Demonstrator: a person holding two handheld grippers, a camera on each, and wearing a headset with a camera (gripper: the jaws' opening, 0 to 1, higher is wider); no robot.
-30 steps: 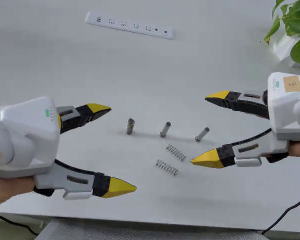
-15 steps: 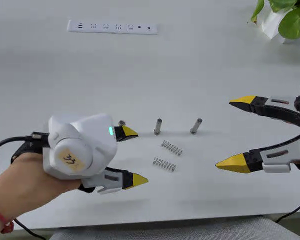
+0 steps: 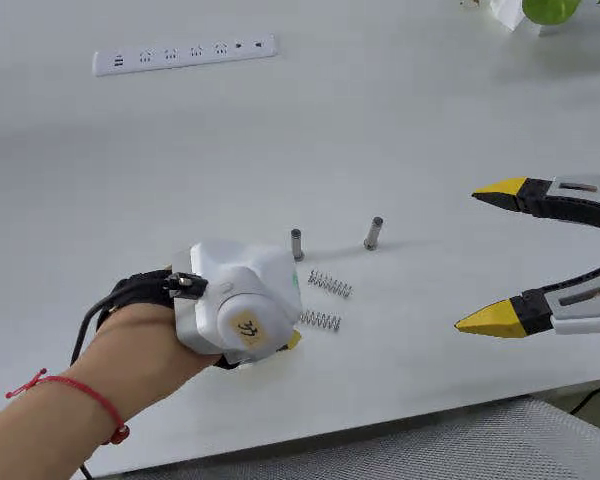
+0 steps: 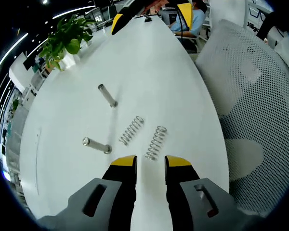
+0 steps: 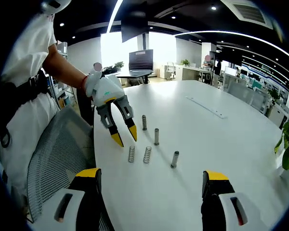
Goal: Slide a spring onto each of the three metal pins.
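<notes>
Left tool (image 4: 151,164): slightly parted, empty, beside spring (image 4: 155,142) nearest bench (image 4: 149,72) front edge.
Right tool (image 5: 151,174): spread wide, empty.

L gripper (image 3: 292,335) sits low-centre over the white table (image 3: 400,120), held by a hand (image 3: 145,340) w/ a red string at the wrist. Its white body covers most of the jaws; one yellow tip shows just beside the near spring (image 3: 320,320). The far spring (image 3: 329,284) lies close behind. Left pin (image 3: 297,243) and right pin (image 3: 373,232) stand upright, both bare. R gripper (image 3: 488,255) is at the right edge, jaws spread wide, well apart from the parts. Power strip (image 3: 185,55) top left.
</notes>
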